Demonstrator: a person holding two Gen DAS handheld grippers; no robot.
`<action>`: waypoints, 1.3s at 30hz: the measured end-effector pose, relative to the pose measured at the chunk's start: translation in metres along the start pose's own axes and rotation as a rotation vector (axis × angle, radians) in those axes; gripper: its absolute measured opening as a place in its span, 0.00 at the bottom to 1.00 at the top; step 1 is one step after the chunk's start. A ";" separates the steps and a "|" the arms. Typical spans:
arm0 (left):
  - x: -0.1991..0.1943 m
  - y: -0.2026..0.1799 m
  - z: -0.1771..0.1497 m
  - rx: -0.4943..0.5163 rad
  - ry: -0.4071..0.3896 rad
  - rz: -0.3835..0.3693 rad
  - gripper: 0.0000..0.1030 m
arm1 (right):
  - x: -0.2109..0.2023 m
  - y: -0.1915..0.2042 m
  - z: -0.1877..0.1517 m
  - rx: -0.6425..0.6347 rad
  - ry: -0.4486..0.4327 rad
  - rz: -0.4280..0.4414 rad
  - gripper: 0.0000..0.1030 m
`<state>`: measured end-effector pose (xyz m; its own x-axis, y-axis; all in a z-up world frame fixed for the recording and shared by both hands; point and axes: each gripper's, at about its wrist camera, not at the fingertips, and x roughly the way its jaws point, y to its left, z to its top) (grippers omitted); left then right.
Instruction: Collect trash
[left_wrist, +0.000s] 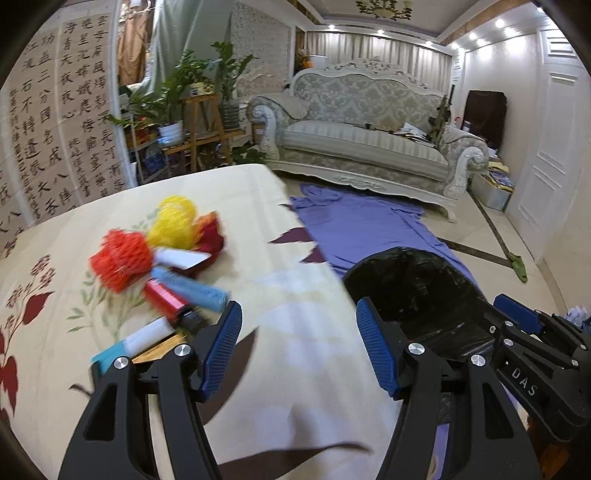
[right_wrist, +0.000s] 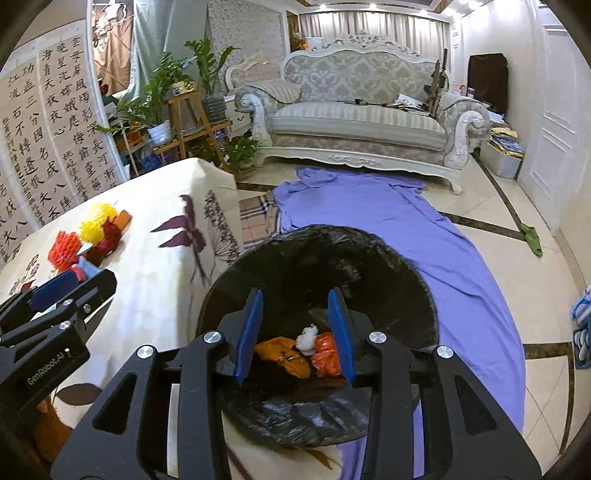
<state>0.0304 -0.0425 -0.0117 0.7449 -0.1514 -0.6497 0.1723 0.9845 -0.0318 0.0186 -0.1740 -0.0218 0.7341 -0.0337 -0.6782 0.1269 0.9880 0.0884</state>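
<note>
A pile of trash lies on the cream floral tablecloth (left_wrist: 303, 317): a red foam net (left_wrist: 122, 262), a yellow foam net (left_wrist: 173, 221), a blue net sleeve (left_wrist: 192, 288), a red box (left_wrist: 164, 300) and a white-and-blue tube (left_wrist: 136, 341). My left gripper (left_wrist: 299, 343) is open and empty over the table, just right of the pile. A bin with a black liner (right_wrist: 369, 266) stands beside the table. My right gripper (right_wrist: 295, 332) is open and empty above the bin, which holds orange wrappers (right_wrist: 284, 356) and a white wad (right_wrist: 306, 338).
A purple cloth (right_wrist: 424, 236) covers the floor past the bin. An ornate sofa (right_wrist: 358, 122) stands at the back, potted plants (right_wrist: 162, 110) on a wooden stand at the back left. A calligraphy screen (left_wrist: 55, 140) runs along the left.
</note>
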 end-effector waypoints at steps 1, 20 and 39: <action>-0.003 0.004 -0.002 -0.004 0.000 0.008 0.61 | -0.001 0.004 -0.002 -0.007 0.001 0.008 0.35; -0.031 0.105 -0.052 -0.139 0.069 0.184 0.61 | -0.005 0.101 -0.025 -0.155 0.051 0.148 0.36; -0.028 0.140 -0.069 -0.169 0.114 0.130 0.14 | 0.001 0.153 -0.027 -0.248 0.081 0.212 0.37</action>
<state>-0.0107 0.1060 -0.0506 0.6743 -0.0211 -0.7381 -0.0372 0.9973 -0.0625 0.0209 -0.0186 -0.0287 0.6700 0.1790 -0.7205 -0.1966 0.9786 0.0603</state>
